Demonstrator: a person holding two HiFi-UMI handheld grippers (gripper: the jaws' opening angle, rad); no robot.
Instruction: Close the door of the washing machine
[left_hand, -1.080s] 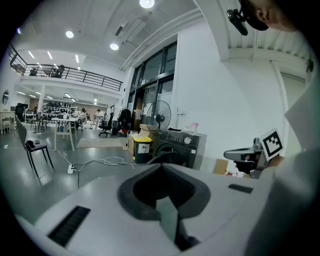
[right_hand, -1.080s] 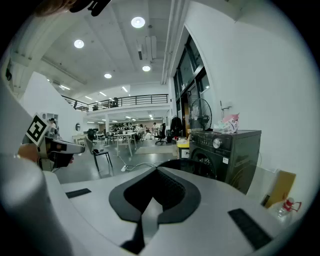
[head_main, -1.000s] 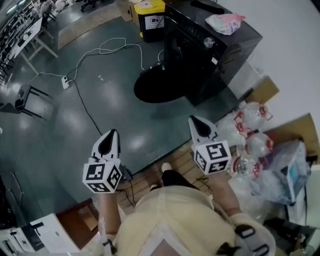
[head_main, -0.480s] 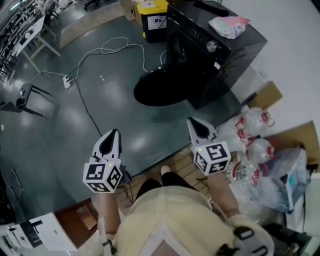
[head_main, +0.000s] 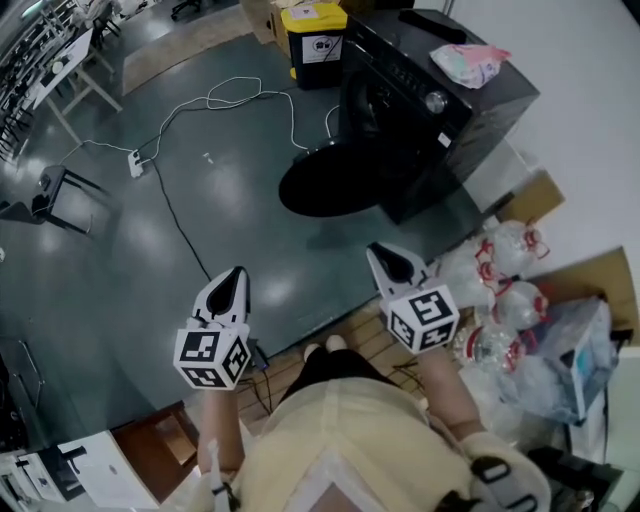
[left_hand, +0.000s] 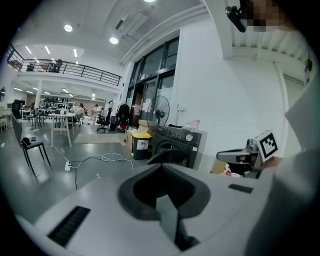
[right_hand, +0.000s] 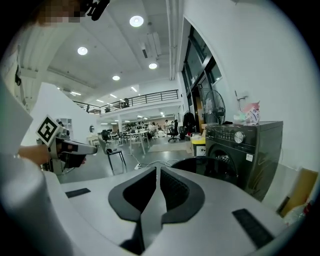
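Observation:
A black front-loading washing machine (head_main: 440, 110) (left_hand: 177, 144) (right_hand: 247, 150) stands against the white wall at the upper right. Its round dark door (head_main: 338, 183) (right_hand: 202, 167) hangs wide open, swung out over the floor to the machine's left. Both grippers hover well short of it, above the floor in front of the person. My left gripper (head_main: 237, 272) (left_hand: 161, 166) is shut with nothing in it. My right gripper (head_main: 375, 250) (right_hand: 156, 170) is shut and empty too, and is the nearer one to the door.
A pink cloth (head_main: 466, 62) lies on the machine's top. A yellow-lidded bin (head_main: 313, 30) stands beyond it. White cables with a power strip (head_main: 133, 165) trail over the grey floor. Clear plastic bags (head_main: 500, 270) and cardboard pile up at the right. A black chair (head_main: 55, 195) stands left.
Both grippers have shifted slightly in the head view, and the washing machine and its open door have slid a little rightward. The door still hangs open.

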